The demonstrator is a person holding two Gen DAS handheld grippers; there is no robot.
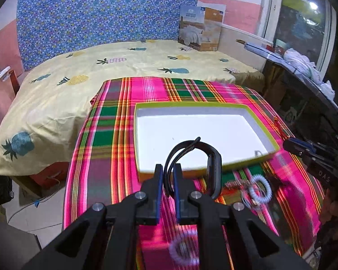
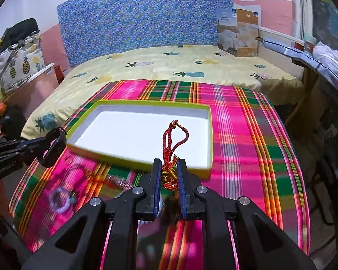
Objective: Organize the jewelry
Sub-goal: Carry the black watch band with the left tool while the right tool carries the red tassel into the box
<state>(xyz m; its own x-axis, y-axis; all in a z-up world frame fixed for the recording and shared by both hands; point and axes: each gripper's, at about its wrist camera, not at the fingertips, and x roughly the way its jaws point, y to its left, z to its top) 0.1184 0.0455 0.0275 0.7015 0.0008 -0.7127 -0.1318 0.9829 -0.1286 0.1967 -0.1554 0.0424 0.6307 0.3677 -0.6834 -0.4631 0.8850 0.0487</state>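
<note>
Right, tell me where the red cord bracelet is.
In the right wrist view, the red cord bracelet is pinched in the right hand-held gripper, at the near edge of the white tray.

The tray (image 1: 262, 121) sits on the cloth (image 1: 101, 157), bracelets (image 1: 260, 190) before it.

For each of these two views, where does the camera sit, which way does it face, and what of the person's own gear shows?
Left wrist: sits behind the left tool, angled down over the plaid cloth toward the white tray and bed; tool shut on a black band; right tool at the right edge.
Right wrist: behind the right tool, same downward heading; shut on a red cord charm; left tool at the left edge.
Shared: tray, cloth, bed, and a white beaded ring.
</note>
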